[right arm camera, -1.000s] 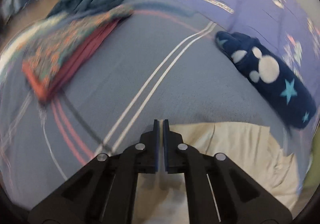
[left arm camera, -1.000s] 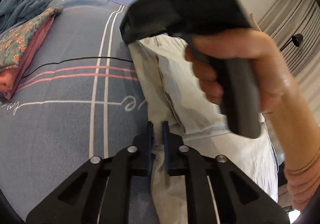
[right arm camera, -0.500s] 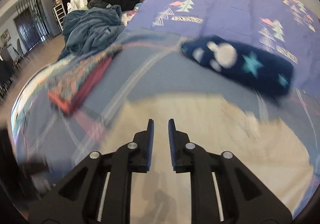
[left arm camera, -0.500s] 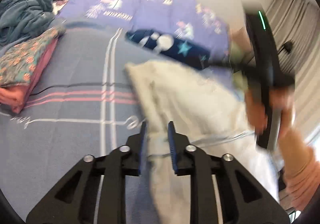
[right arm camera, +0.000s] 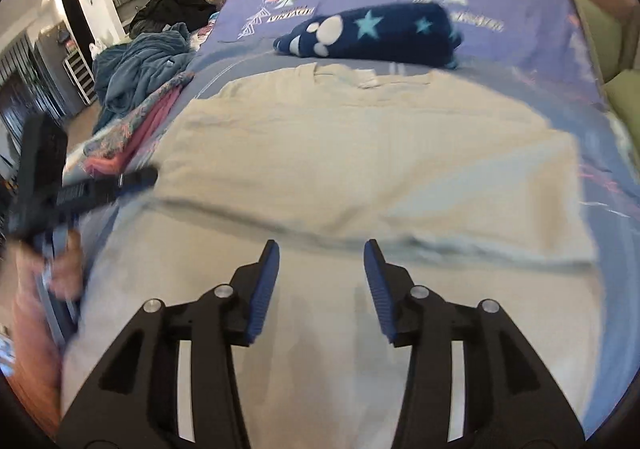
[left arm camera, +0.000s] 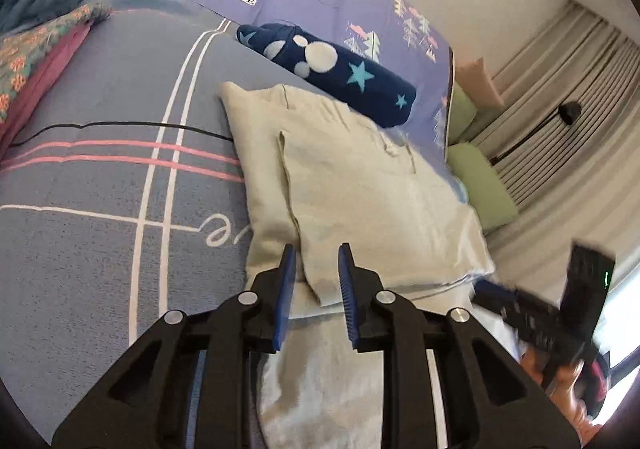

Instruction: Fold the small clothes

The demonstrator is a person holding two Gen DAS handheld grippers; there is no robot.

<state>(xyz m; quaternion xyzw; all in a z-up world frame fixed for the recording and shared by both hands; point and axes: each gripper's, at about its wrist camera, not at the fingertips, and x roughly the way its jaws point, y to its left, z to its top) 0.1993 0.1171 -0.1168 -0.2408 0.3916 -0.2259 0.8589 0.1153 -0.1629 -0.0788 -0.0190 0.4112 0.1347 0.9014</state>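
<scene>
A cream garment (left arm camera: 360, 185) lies on the bed with its side folded over the middle, and it fills the right wrist view (right arm camera: 360, 153). My left gripper (left arm camera: 317, 273) hovers over the near corner of that fold. Its jaws stand a little apart; the fabric lies under the gap and is not pinched. In the right wrist view the left gripper (right arm camera: 80, 189) shows blurred at the garment's left edge, in a hand. My right gripper (right arm camera: 322, 269) is above the garment's near part. Its jaws are opening, with nothing between them. It also shows blurred in the left wrist view (left arm camera: 540, 321).
A navy plush roll with stars (left arm camera: 340, 69) lies just behind the garment. A stack of folded floral and pink clothes (left arm camera: 28, 61) and a crumpled blue blanket (right arm camera: 140, 65) sit to the left. The striped grey-blue sheet (left arm camera: 100, 169) covers the bed. Green cushions (left arm camera: 480, 185) lie at the right.
My left gripper was shut on the garment's edge and has let it go. My right gripper swung across the garment from its far left side and its jaws parted. The side flap now lies folded over.
</scene>
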